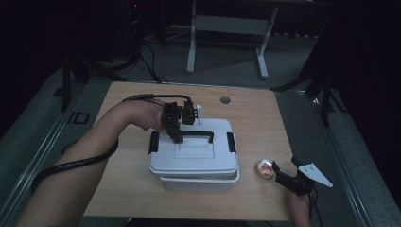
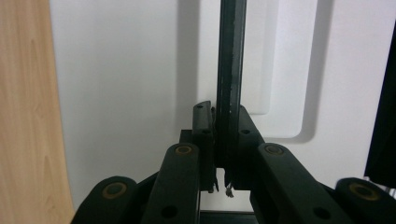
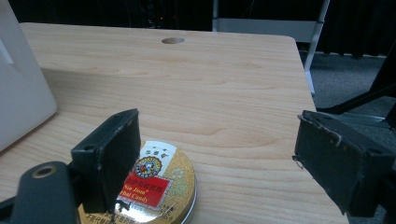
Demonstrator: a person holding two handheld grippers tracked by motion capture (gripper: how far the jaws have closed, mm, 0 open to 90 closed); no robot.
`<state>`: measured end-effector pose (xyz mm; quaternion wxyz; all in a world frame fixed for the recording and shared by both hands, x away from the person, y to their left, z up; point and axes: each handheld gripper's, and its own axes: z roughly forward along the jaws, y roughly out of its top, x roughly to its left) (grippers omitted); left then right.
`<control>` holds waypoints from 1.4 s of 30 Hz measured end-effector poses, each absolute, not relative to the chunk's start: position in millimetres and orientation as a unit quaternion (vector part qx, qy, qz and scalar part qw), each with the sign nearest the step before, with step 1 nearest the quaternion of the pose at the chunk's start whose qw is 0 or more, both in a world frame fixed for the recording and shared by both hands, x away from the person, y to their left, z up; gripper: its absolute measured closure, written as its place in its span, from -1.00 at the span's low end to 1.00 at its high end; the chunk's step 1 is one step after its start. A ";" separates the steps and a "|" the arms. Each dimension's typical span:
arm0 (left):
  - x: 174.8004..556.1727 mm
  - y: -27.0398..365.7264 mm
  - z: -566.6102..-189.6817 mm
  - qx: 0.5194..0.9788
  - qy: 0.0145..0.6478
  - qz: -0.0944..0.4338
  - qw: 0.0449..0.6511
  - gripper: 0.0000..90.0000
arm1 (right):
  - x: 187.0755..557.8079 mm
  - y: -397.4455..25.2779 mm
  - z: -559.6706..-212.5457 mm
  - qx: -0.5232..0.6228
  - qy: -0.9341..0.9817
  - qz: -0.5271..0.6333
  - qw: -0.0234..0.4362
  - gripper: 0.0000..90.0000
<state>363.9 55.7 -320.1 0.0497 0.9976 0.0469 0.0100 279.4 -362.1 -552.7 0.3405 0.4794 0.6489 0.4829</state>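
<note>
Both tongs are black. The left tongs (image 1: 178, 124) have linked arms with brass-coloured pivot pins and a thick black cable — the right tongs (image 1: 285, 178) have scuffed flat pads and a grey three-cornered plate. Forearms bare, no sleeves.

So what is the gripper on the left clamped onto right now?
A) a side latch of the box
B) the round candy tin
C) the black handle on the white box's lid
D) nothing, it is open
C: in the left gripper view, the left gripper has its jaws shut on the black handle of the white box.
</note>
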 end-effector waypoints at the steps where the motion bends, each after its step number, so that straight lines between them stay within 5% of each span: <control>1: 363.9 55.7 -320.1 0.998 0.047 0.010 0.050 0.85 | 279.4 -362.1 -552.7 0.479 0.649 0.483 0.340 -0.69; 21: 356.0 123.0 -307.4 0.993 0.100 0.018 0.059 0.85 | 279.7 -361.2 -552.6 0.481 0.650 0.479 0.342 -0.69; 42: 335.4 247.5 -312.8 0.971 0.225 0.031 0.075 0.85 | 280.7 -359.2 -552.4 0.482 0.656 0.470 0.342 -0.69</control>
